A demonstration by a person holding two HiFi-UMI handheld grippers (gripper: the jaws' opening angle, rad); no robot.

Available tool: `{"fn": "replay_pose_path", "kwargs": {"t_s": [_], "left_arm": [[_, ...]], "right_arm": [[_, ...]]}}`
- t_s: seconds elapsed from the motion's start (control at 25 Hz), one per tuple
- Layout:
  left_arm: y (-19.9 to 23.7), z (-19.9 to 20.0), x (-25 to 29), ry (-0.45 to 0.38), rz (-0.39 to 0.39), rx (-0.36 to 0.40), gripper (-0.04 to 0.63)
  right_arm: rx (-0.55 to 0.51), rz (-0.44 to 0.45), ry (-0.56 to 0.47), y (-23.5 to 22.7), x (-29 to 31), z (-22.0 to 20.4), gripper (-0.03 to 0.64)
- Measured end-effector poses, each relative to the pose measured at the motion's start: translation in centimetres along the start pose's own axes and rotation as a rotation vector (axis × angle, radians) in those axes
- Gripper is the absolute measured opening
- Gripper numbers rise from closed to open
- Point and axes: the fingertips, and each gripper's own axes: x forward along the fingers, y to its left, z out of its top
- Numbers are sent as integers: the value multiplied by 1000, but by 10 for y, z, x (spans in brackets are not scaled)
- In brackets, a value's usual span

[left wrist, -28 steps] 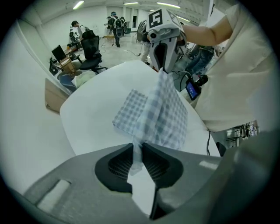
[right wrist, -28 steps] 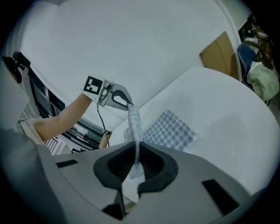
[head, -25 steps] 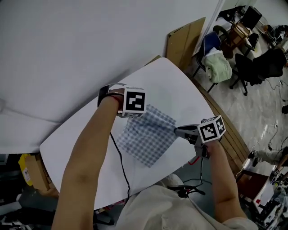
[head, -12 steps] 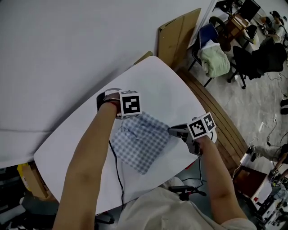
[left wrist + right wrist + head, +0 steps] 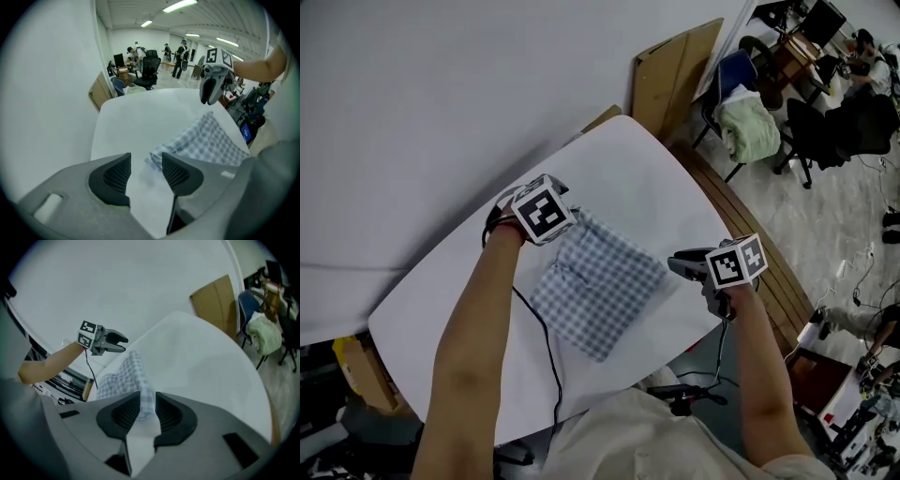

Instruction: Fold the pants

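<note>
The pants (image 5: 600, 286), blue-and-white checked, lie folded into a flat rectangle on the white table (image 5: 656, 178). My left gripper (image 5: 565, 214) is at their far left corner. In the left gripper view its jaws (image 5: 146, 159) stand apart over bare table, having just been opening, with the cloth corner (image 5: 161, 152) beside the right jaw's tip. My right gripper (image 5: 675, 263) hangs just off the pants' right edge. Its jaws (image 5: 147, 404) have just been opening, and the fold's edge (image 5: 136, 371) shows through the gap, loose.
A black cable (image 5: 546, 356) runs along the left arm and over the table's near part. Brown boards (image 5: 750, 244) line the table's right edge. Beyond stand a cardboard sheet (image 5: 675, 75) and office chairs, one bearing a pale green cloth (image 5: 745, 127).
Both grippers came down with the cloth and let it go. The left one rolled and drew back to the left, the right one backed off to the right. The pants now lie flat.
</note>
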Motion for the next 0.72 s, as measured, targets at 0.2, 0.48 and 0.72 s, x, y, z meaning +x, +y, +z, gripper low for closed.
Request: {"fn": "replay_pose_path", "kwargs": {"t_s": [0.2,0.48,0.72], "left_arm": [[-44,-5,-40,-110,-19,-105,196],[-124,-91,-74,41,133,-295,144],[-146,-151,-50,74,190,-537,104]], "right_arm": [[-314,-145,27,28,-14,16,90],[-570,-225,166,51,2,-6,94],[-565,-313,260,18,27,-23,112]]}}
